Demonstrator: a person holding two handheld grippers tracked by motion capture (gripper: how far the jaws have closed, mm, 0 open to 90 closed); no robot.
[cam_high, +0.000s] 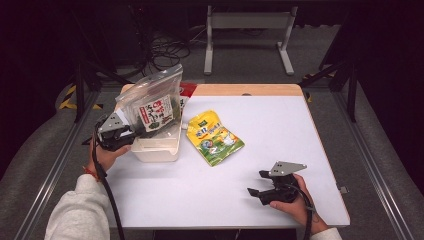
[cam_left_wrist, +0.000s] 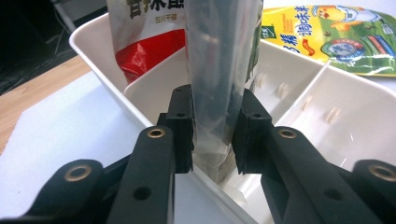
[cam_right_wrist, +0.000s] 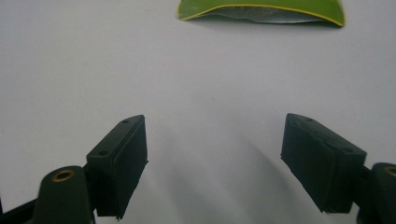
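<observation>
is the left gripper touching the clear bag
Touching. In the left gripper view, both pads of the left gripper press against the sides of the clear bag above the white bin.

A white tabletop (cam_high: 280, 130) with a wooden far edge stands on grey carpet floor (cam_high: 45, 150). Beyond it, a white metal frame (cam_high: 247, 30) and tangled black cables (cam_high: 167, 50) sit in dim darkness.

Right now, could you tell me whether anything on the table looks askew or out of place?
Nothing is spilled or damaged. The clear zip bag stands tall and tilted over the white divided bin, clamped by the left gripper. The yellow-green pouch lies askew on the table beside the bin.
</observation>
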